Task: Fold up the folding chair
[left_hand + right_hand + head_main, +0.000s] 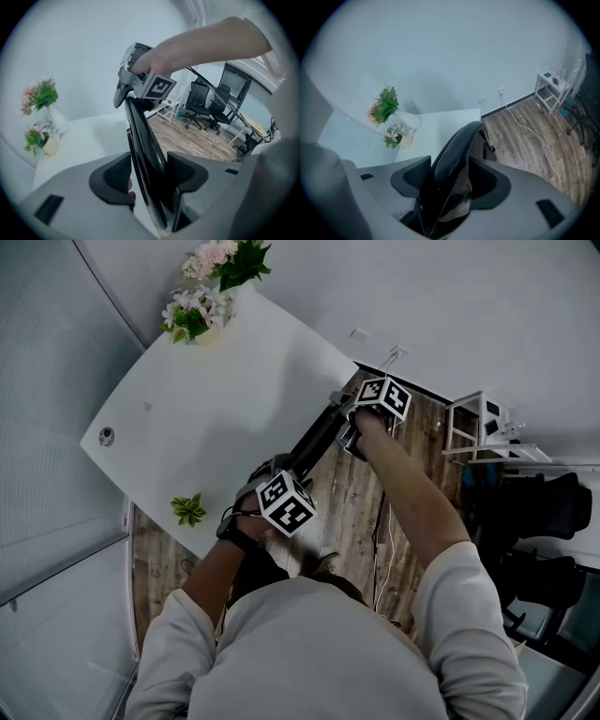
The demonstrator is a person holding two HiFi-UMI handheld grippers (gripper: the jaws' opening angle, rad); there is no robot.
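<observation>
— left fingers [115, 176] are clenched on the thin black edge of the folding chair [317, 439]. right fingers [487, 180] are slack, straddling its rounded top bar without pressing.
— and where's the chair?
— upright on the wooden floor [361, 502], just beside the surface [216, 399], along the edge nearest the person. flowers [211, 287] sit at the far corner.
— which step?
— it looks collapsed flat, so i'd judge the folding nearly done. next it needs a firm right regrip, then steadying so it can't splay or tip.
</observation>
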